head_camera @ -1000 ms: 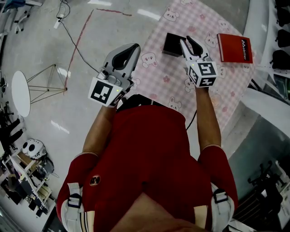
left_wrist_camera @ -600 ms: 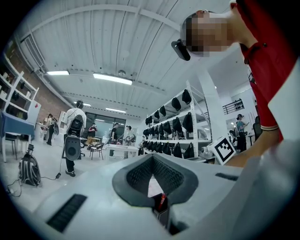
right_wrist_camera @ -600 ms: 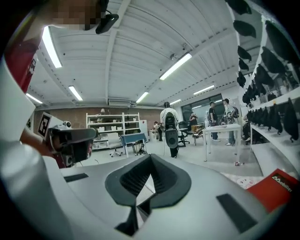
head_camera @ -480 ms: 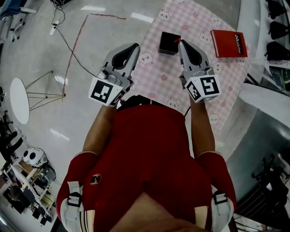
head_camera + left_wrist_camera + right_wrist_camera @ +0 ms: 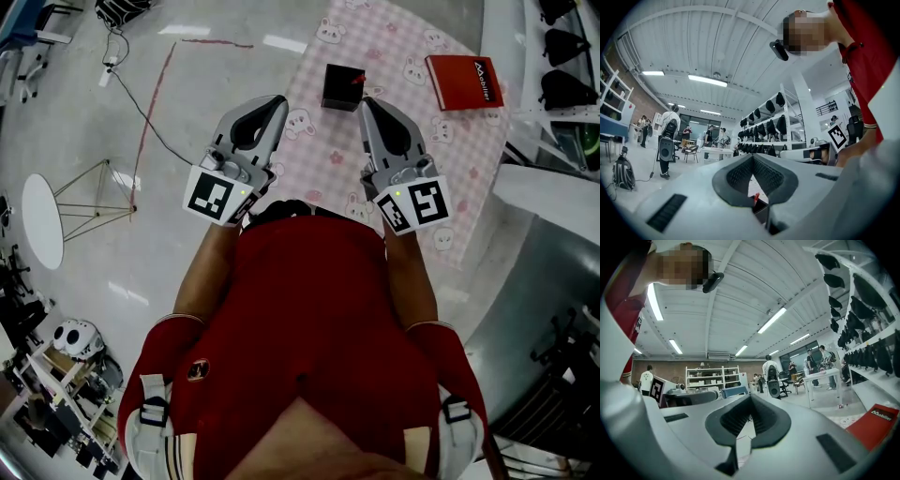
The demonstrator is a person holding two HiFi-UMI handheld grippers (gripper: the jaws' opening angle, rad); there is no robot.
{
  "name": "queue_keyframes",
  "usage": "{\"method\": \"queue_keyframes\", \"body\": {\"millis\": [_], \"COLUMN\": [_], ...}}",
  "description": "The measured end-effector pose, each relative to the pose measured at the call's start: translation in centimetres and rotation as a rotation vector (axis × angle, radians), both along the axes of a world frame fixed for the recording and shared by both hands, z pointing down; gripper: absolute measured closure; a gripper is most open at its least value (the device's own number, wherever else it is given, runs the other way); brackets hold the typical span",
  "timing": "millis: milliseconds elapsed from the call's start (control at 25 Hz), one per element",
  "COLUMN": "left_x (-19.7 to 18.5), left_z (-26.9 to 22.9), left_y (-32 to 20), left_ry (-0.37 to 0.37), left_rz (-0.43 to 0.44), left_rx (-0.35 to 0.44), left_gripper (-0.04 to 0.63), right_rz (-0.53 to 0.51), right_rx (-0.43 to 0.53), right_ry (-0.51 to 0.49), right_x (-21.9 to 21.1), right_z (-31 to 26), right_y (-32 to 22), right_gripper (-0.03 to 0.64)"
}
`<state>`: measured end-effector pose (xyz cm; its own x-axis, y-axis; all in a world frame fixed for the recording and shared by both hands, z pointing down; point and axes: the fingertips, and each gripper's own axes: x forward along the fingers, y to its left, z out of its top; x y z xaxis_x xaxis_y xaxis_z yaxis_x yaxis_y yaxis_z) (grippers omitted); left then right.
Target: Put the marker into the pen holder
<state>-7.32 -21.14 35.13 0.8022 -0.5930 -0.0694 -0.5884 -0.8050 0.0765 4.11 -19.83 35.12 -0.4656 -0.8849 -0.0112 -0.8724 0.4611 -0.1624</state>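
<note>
Two hand-held grippers, left (image 5: 277, 98) and right (image 5: 366, 101), hang nearest the person, both clenched shut on nothing. Beyond them on the table (image 5: 459, 159) sits one black pen holder (image 5: 339, 89) with one red marker (image 5: 357, 79) already inside, only its tip showing, and one red book (image 5: 464, 82) lies farther right. The marker looks light, stiff and rather slick, best pinched across the barrel near its exposed end.

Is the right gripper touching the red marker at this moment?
Apart. The right gripper view shows the right gripper with jaws together and nothing between them; in the head view the marker stands in the pen holder, clear of the gripper.
</note>
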Motion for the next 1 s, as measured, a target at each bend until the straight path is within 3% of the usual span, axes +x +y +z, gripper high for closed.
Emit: {"method": "queue_keyframes", "body": {"millis": [1000], "left_x": [3.5], "left_z": [-1.1], "left_y": [2.9], "left_ry": [-0.043], "left_rz": [0.081], "left_rx": [0.057], "left_gripper": [0.589], "right_rz": [0.000], "right_rx": [0.018], "right_ry": [0.015], "right_x": [0.6], "right_z": [-0.1], "right_y": [3.5], "right_gripper": [0.618]}}
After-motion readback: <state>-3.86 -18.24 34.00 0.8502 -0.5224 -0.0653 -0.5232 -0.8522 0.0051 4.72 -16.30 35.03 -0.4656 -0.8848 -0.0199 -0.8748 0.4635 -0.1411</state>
